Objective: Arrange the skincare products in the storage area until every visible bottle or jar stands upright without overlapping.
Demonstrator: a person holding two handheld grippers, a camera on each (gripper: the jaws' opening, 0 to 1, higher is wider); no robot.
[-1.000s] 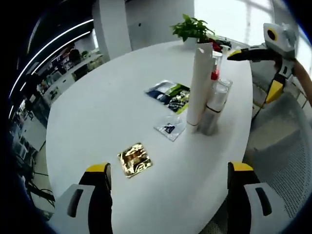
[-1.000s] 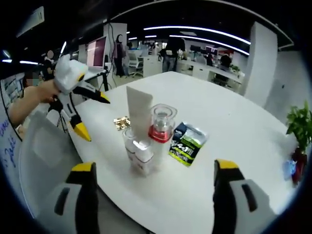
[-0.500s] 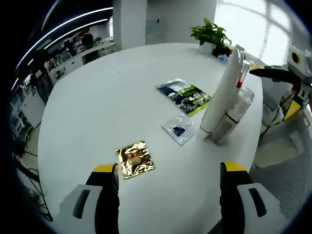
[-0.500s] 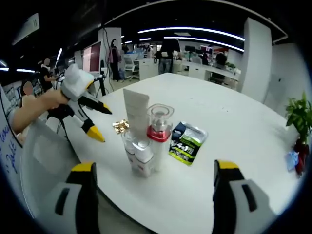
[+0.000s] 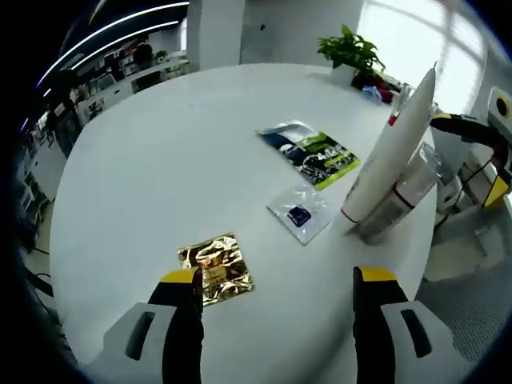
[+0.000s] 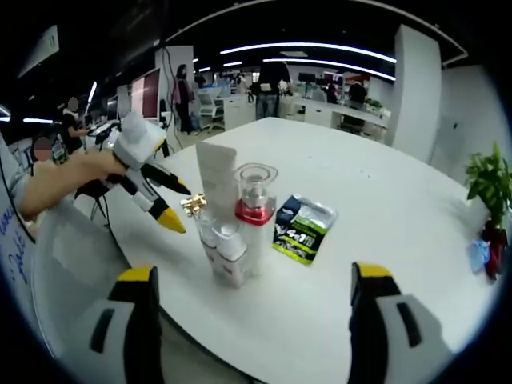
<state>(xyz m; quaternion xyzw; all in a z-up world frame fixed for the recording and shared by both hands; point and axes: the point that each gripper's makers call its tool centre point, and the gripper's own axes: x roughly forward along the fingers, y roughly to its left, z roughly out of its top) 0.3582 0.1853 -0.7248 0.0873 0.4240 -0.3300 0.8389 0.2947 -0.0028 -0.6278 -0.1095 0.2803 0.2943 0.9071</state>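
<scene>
— Where now? Gold packet (image 5: 214, 267) lying flat, right by left gripper (image 5: 276, 280).
— Holding anything? No. Both wide open, empty. Tall tube (image 6: 218, 192) and bottles (image 6: 232, 252) upright, ahead of right gripper (image 6: 248, 276).

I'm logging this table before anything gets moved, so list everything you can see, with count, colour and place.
Table: one, white, round-edged, bearing everything.
Tall tube: one, white, upright in the cluster near the table edge.
Red-collared bottle: one, clear cap, beside the tube.
Small bottles: two, pale, in front of the tube.
Gold sachet: one, flat.
Clear sachet: one, flat.
Green-and-black pouch: one, flat.
Potted plant: one, green, far edge.
Left gripper: yellow-tipped, open, above the gold sachet.
Right gripper: yellow-tipped, open, facing the cluster.
</scene>
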